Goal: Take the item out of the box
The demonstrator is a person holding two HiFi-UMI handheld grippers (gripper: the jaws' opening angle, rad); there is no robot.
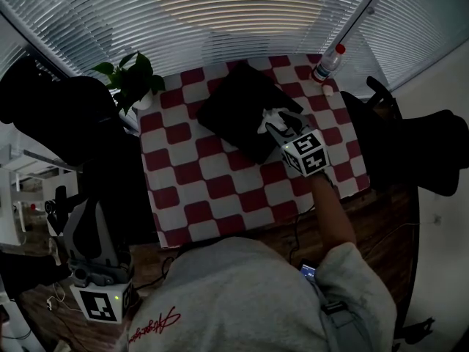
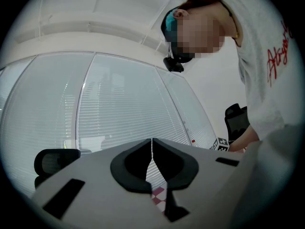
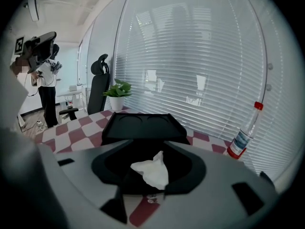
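Extraction lies ahead: our right gripper [image 1: 282, 127] spreads its fingers wide about the white item [image 3: 151, 171] in the black box [image 3: 143, 123], while our left gripper [image 2: 152, 149] has fingers together, empty.

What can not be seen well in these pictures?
Inside of the black box: head view, dark, and the right gripper covers its opening.
Label of the bottle: right gripper view, too small to read.
Base of the tissue: right gripper view, lost in shadow between the open jaws.
Near edge of the table: head view, covered by the person's shoulder.
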